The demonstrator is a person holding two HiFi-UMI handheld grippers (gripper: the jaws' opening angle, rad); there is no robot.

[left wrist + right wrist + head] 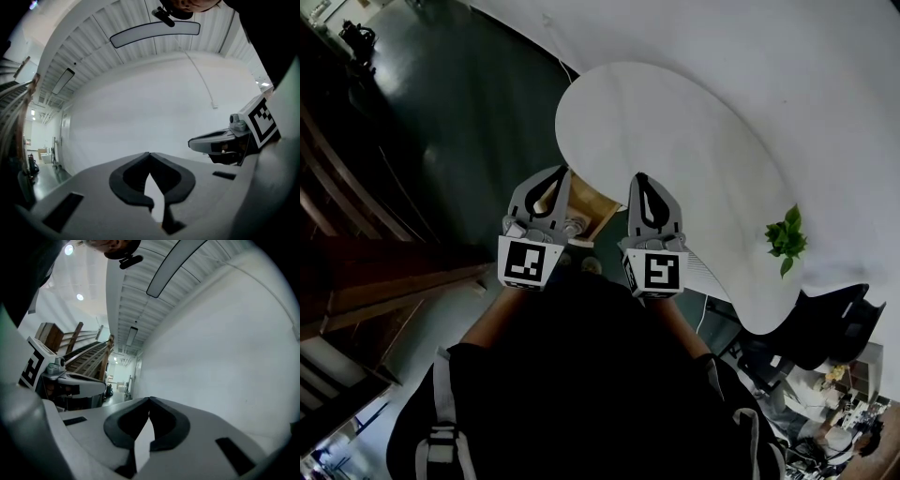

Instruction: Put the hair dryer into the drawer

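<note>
No hair dryer shows in any view. My left gripper (562,172) and right gripper (639,177) are held side by side in front of the person's chest, both pointing level toward a white wall. The left gripper (149,153) is shut, its tips meeting with nothing between them. The right gripper (149,398) is shut and empty too. Each gripper view shows the other gripper off to one side: the right gripper (225,140) and the left gripper (70,380). A wooden piece of furniture (589,208) peeks out between the grippers below the table edge; I cannot tell whether it is the drawer.
A white rounded table (675,141) stands ahead against the white wall, with a small green plant (787,239) at its right end. Dark wooden stairs (366,272) rise at the left. A black chair (839,323) sits at the lower right. Dark floor lies to the far left.
</note>
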